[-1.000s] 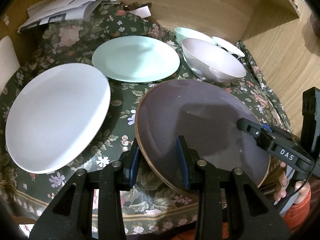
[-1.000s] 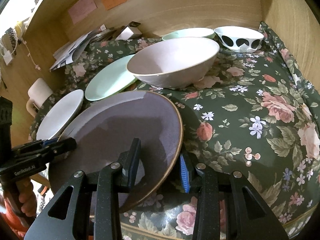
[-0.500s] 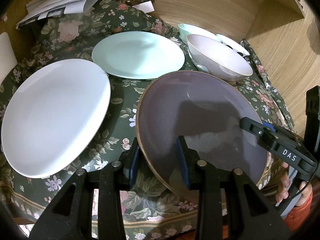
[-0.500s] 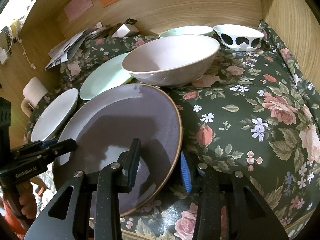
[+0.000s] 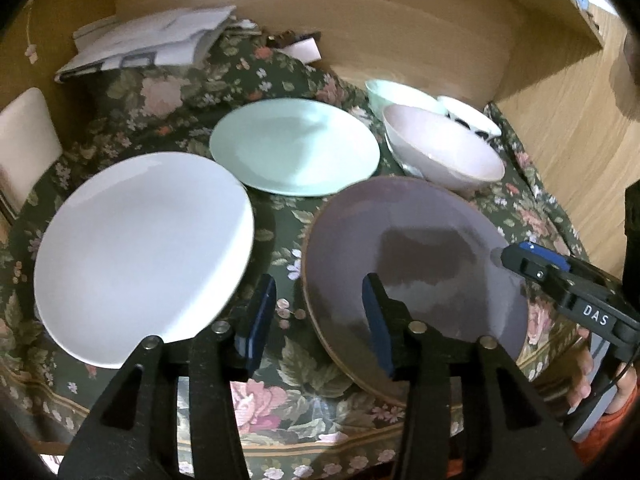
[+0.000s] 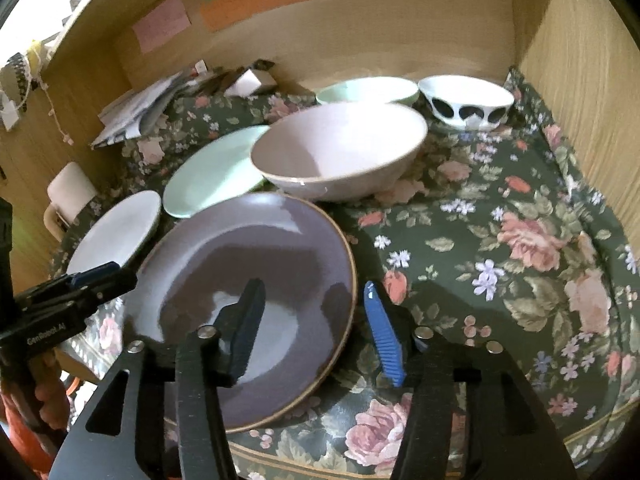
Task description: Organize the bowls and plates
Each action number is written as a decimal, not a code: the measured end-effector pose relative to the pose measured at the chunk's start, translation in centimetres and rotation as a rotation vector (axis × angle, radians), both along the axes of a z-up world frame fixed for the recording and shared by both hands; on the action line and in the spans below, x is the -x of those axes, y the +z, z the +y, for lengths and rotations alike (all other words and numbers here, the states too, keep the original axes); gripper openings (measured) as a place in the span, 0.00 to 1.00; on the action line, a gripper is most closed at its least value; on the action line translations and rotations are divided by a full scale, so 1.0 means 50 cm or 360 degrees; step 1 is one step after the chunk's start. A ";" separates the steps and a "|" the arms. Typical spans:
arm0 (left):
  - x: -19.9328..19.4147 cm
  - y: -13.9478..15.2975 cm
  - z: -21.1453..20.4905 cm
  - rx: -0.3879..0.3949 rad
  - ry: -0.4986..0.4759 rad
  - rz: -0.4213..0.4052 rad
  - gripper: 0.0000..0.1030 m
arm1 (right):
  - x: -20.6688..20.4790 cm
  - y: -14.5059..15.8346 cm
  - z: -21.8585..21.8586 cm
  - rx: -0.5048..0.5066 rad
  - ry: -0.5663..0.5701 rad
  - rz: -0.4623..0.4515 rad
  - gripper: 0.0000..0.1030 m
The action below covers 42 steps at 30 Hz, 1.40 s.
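Note:
A purple plate (image 5: 416, 256) with a brown rim lies on the floral cloth at the table's front edge; it also shows in the right wrist view (image 6: 248, 280). My left gripper (image 5: 320, 320) is open and straddles its left rim. My right gripper (image 6: 312, 328) is open and straddles its right rim. A white plate (image 5: 144, 248) lies to the left, a mint plate (image 5: 296, 148) behind. A pale pink bowl (image 6: 340, 152), a mint bowl (image 6: 368, 90) and a black-and-white spotted bowl (image 6: 466, 102) stand at the back right.
Wooden walls close the back and right (image 6: 584, 60). A heap of papers (image 5: 152, 40) and a small box (image 6: 250, 80) lie at the back left. A cream chair back (image 5: 24, 140) stands past the left edge. Bare floral cloth (image 6: 520, 260) lies right of the purple plate.
Both grippers have opened wider around the purple plate's rims. The plate has dropped from tilted to nearly flat on the cloth. Both cameras have drawn back slightly.

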<state>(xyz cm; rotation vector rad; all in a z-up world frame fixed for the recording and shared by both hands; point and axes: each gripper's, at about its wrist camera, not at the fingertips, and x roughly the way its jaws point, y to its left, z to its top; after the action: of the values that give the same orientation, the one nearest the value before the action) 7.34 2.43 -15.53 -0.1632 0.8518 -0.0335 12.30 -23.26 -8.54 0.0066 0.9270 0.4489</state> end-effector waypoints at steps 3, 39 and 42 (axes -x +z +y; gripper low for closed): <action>0.013 0.021 0.013 -0.0014 0.0028 -0.0064 0.54 | 0.006 0.022 0.010 -0.0018 0.0013 -0.0043 0.59; 0.080 -0.011 0.339 -0.0060 0.0590 0.0035 0.83 | -0.042 -0.013 0.387 -0.0021 0.0630 0.0038 0.82; 0.076 -0.021 0.351 -0.0048 0.0587 0.0040 0.82 | -0.050 -0.022 0.404 0.0000 0.0637 0.0063 0.82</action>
<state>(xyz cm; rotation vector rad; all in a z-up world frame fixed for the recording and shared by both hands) 3.52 19.99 -16.60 -0.2906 0.8361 0.3275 14.79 -3.04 -9.65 -0.1731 0.9692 0.8215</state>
